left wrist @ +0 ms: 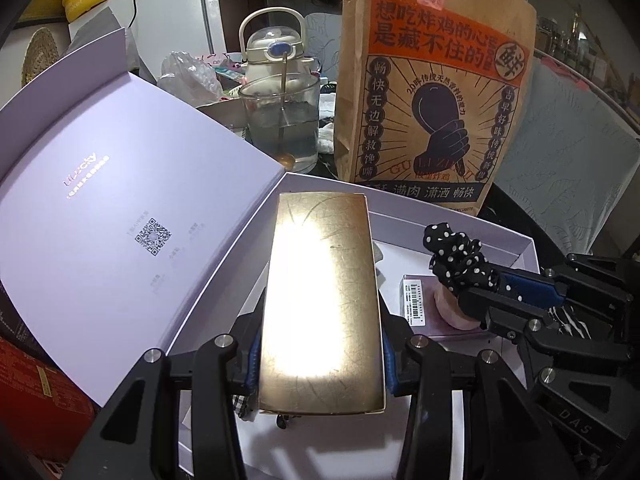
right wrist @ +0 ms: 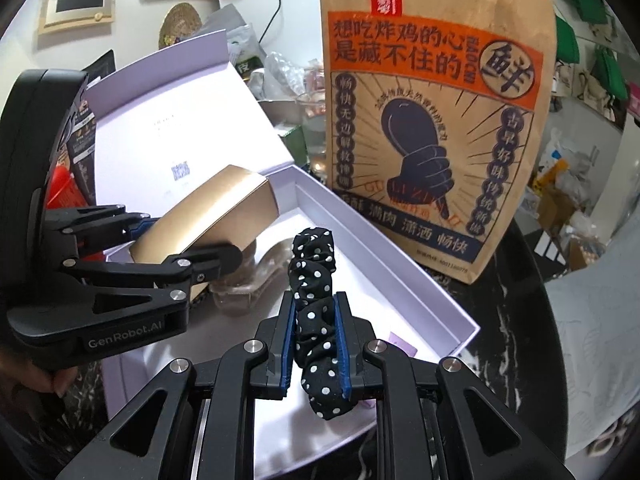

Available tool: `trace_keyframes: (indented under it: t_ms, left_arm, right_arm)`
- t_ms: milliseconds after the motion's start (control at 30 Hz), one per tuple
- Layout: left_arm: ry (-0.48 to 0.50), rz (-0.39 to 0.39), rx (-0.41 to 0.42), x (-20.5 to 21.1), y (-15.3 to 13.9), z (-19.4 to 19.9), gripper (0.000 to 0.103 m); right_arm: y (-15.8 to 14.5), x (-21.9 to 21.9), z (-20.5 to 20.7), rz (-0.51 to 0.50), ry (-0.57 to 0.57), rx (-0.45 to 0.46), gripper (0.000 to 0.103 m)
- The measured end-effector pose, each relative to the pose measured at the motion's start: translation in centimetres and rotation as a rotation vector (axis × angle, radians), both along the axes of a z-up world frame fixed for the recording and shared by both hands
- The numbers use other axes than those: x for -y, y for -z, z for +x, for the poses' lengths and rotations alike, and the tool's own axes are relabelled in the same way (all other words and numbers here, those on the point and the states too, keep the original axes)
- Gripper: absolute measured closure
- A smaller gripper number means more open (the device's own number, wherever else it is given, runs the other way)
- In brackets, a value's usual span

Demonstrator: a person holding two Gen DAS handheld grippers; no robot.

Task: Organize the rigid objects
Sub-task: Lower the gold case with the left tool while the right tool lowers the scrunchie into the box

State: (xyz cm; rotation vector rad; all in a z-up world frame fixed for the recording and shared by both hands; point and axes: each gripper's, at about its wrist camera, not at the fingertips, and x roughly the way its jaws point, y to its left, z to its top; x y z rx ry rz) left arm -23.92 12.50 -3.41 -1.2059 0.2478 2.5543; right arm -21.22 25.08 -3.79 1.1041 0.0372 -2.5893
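Observation:
My left gripper (left wrist: 320, 356) is shut on a long gold box (left wrist: 322, 300) and holds it above the open white gift box (left wrist: 516, 240). The gold box also shows in the right wrist view (right wrist: 216, 212), tilted in the left gripper (right wrist: 188, 240). My right gripper (right wrist: 316, 340) is shut on a black polka-dot scrunchie (right wrist: 314, 296) over the white box (right wrist: 400, 264). In the left wrist view the right gripper (left wrist: 492, 284) reaches in from the right with the scrunchie (left wrist: 460, 256).
The white box's lid (left wrist: 100, 208) stands open to the left. A brown paper food bag (left wrist: 432, 92) stands just behind the box. A glass of water with a spoon (left wrist: 282, 124) and a kettle bottle (left wrist: 276, 48) stand behind. A small labelled pink box (left wrist: 418, 304) lies inside.

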Motion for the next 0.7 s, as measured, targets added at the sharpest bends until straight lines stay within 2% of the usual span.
trace_keyframes:
  t_ms: [233, 600, 700]
  left_arm:
    - [0.003, -0.075, -0.038, -1.3, 0.5, 0.4, 0.059]
    - [0.009, -0.054, -0.005, -1.3, 0.5, 0.1, 0.058]
    - [0.011, -0.063, -0.007, -1.5, 0.6, 0.2, 0.058]
  right_arm:
    - [1.2, 0.2, -0.4, 0.002, 0.003, 0.010, 0.084]
    - [1.2, -0.2, -0.4, -0.026, 0.009, -0.010, 0.084]
    - [1.1, -0.3, -0.4, -0.039, 0.000, -0.004, 0.080]
